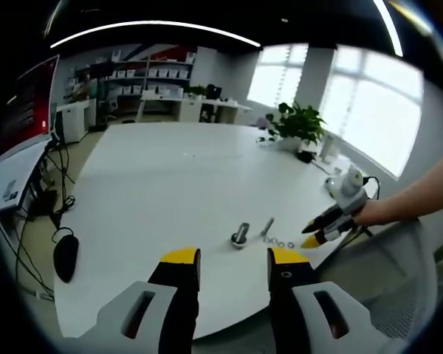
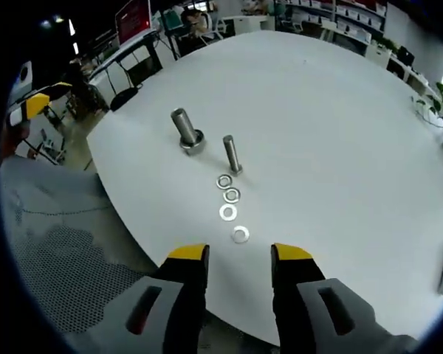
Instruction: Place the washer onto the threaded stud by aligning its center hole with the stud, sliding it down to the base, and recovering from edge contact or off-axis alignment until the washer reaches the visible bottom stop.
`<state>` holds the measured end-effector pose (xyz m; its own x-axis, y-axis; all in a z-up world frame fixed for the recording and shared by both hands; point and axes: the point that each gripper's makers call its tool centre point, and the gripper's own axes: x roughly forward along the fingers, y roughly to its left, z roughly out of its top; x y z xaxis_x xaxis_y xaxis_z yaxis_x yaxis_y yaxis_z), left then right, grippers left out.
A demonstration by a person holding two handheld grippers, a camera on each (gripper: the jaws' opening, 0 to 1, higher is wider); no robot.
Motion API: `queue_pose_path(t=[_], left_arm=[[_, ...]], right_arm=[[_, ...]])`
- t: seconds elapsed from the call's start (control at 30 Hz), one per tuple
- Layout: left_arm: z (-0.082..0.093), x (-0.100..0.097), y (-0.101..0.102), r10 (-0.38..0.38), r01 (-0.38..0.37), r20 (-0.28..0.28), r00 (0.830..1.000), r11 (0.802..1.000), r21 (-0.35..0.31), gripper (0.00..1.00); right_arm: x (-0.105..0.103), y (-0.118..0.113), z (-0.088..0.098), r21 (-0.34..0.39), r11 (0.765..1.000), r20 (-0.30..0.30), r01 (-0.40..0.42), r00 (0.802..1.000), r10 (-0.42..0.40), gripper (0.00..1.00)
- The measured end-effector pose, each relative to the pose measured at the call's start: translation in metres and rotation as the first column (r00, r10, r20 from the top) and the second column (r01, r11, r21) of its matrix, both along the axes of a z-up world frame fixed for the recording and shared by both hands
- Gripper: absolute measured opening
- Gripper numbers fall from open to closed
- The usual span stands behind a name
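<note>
Your right tongs (image 2: 238,256) stand open and empty at the near edge of the white desk (image 2: 340,147). Just ahead of them 4 washers lie flat in a row: the nearest washer (image 2: 241,234) sits closest to your tips, and the farthest washer (image 2: 224,181) lies just beside the foot of the thinner stud (image 2: 231,154). Beyond that stands the thicker stud (image 2: 186,130), with a collar around its base. No washer is on either stud, so, as I judge it, the whole job is left: pick 1 up, centre its hole and slide it down.

Your left tongs (image 1: 234,258) are also open and empty, held back from the parts at the desk edge. Farther off sits a potted plant (image 1: 298,124).
</note>
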<state>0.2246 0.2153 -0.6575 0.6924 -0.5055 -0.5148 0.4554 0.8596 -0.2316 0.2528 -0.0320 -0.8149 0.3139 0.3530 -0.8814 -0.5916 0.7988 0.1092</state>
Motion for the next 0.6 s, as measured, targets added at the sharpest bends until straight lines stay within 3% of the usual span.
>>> queue_pose_path(t=[0.13,0.3,0.6], left_arm=[[-0.001,-0.001,-0.001,-0.008,0.008,0.002,1.0,1.0,0.014,0.34],[-0.001,-0.002,-0.004,-0.016,0.015,-0.01,1.0,1.0,-0.016,0.35],[-0.002,-0.003,-0.005,-0.028,0.028,-0.008,1.0,1.0,-0.013,0.36]], right_arm=[[-0.003,-0.002,-0.009,-0.017,1.0,-0.031,0.011,0.999,-0.012,0.36],[-0.001,0.002,-0.012,-0.042,0.998,-0.015,-0.041,0.999,0.04,0.35],[-0.002,0.008,-0.023,-0.076,0.995,-0.031,-0.071,0.997,0.069,0.35]])
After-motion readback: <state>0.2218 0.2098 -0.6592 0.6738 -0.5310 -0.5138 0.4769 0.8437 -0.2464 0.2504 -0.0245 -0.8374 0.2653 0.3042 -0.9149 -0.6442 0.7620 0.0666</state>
